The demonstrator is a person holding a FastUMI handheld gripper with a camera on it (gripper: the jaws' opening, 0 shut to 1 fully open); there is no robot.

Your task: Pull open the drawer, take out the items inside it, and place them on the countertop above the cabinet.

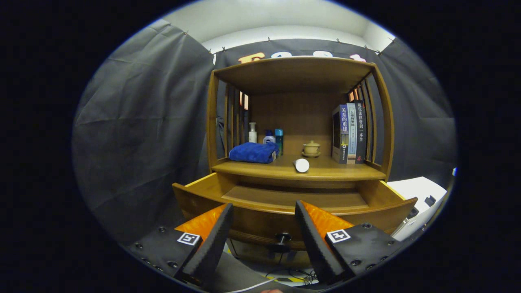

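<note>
Gripper [263,211] fingers apart, holding nothing. Drawer [293,199] pulled open just ahead; knob [282,237] between fingers. On countertop [325,169]: white cylinder [301,165] at 12 o'clock, blue towel [253,152] at 11, books [349,133] with Chinese spine titles at 1.

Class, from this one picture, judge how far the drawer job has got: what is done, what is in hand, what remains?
Done: the wooden drawer is pulled open, and a white cylinder lies on the wooden countertop above it. In hand: nothing; the gripper is open, its fingers on either side of the drawer's dark knob. Left: the visible drawer floor looks bare, so probably little, though its front part is hidden.
</note>
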